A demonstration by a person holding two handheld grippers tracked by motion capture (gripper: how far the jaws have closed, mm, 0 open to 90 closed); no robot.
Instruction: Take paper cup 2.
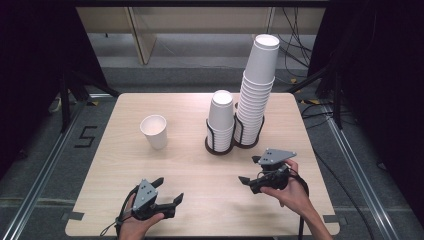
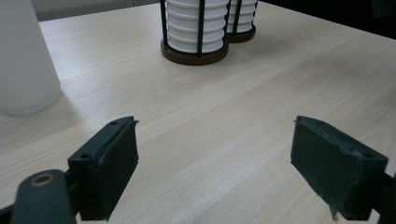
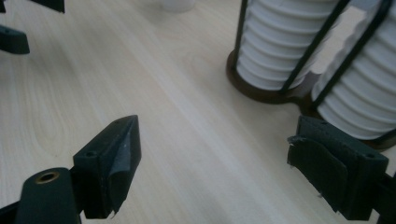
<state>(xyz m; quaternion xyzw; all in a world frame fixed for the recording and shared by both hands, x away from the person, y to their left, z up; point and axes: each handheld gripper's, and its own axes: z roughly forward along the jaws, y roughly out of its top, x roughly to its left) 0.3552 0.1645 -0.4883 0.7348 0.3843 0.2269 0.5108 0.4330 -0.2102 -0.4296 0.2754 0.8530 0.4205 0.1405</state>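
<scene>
In the high view, both grippers are over the near part of the table point(image 1: 125, 165), and neither one holds anything. The left gripper point(image 1: 169, 192) is near the front edge, with its jaws apart and pointing to the right. The right gripper point(image 1: 250, 170) is just in front of the two racks, jaws apart and pointing to the left. The single cup point(image 1: 154, 131) stands upright, mouth up, left of the middle and well apart from both grippers. The short stack point(image 1: 220, 120) and the tall stack point(image 1: 256, 95) stand side by side in their wire racks. The tall stack leans a little, so I judge that a bump from the right gripper could tip it over.

In the left gripper view, the jaws stand wide with only bare wood between them. The cup point(image 2: 23, 60) is at the far left, beyond the left jaw and not between the jaws. If this gripper goes straight forward, I think it passes beside the cup or pushes it away, because the cup is light.

In the right gripper view, the jaws are also apart and empty. The short stack point(image 3: 285, 46) in its rack point(image 3: 264, 91) is close ahead, and the tall stack point(image 3: 364, 98) is just behind the right jaw. A hard squeeze on a paper wall may crush it, or several cups may lift together.
</scene>
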